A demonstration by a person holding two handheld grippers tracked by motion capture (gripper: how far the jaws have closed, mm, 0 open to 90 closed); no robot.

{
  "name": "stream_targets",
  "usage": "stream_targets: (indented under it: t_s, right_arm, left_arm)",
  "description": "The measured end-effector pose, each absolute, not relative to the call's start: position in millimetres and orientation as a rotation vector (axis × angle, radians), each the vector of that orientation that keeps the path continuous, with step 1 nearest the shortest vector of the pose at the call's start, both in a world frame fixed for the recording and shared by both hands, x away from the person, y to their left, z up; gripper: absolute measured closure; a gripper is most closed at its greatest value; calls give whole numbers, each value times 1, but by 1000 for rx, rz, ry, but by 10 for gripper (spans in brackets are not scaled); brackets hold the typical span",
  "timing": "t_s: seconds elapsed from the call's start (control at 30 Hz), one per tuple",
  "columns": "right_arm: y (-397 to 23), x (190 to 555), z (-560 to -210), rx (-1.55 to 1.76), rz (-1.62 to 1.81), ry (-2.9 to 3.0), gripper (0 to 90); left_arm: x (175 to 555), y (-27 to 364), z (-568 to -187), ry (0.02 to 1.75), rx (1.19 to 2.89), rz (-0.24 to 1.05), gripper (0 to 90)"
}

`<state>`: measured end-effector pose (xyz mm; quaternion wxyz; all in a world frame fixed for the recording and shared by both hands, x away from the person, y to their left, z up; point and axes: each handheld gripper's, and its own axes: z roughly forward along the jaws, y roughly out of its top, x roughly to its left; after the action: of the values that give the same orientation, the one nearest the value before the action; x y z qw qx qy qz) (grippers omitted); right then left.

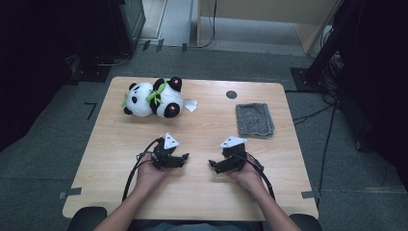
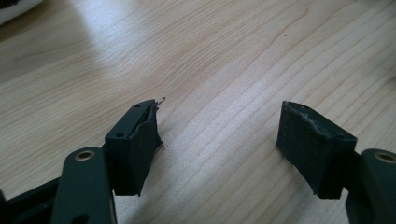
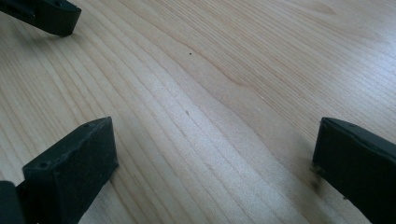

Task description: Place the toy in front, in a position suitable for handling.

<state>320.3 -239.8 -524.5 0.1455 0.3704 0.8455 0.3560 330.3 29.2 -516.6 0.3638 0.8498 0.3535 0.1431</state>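
Observation:
A plush panda with a green ribbon lies on its side at the far left of the wooden table. A grey cloth lies flat at the far right. My left gripper rests on the table near the front, pointing right, open; in the left gripper view bare wood shows between its jaws. My right gripper rests facing it, pointing left, open wide, with nothing between its jaws in the right gripper view. A tip of the left gripper shows at that view's top left.
A small white paper scrap lies beside the panda. A dark round cap is set in the table's far edge. Grey carpet, cables and dark equipment surround the table.

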Motion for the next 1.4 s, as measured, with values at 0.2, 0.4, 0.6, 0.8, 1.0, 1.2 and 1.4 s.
stream_targets:
  t_s: [0.2, 0.4, 0.6, 0.8, 1.0, 1.2, 1.4]
  right_arm:
    - [-240, 320, -525, 1067, 1026, 2435, 0]
    - [-240, 320, -525, 1078, 1024, 2428, 0]
    - [-240, 320, -524, 1083, 1023, 2428, 0]
    - [-240, 320, -524, 1084, 1023, 2428, 0]
    - [-240, 320, -524, 1083, 1022, 2428, 0]
    - [-240, 320, -524, 1083, 1022, 2428, 0]
    - [-240, 320, -524, 1084, 1021, 2429, 0]
  left_arm:
    - [334, 32, -511, 897, 2187, 308, 304]
    - [335, 40, -497, 877, 2169, 291, 314]
    - [342, 49, -487, 861, 2163, 234, 361]
    - [343, 57, -479, 848, 2150, 245, 393]
    - [347, 61, -471, 843, 2165, 246, 386]
    - [355, 68, -461, 844, 2154, 255, 385]
    - [361, 76, -453, 832, 2150, 295, 406]
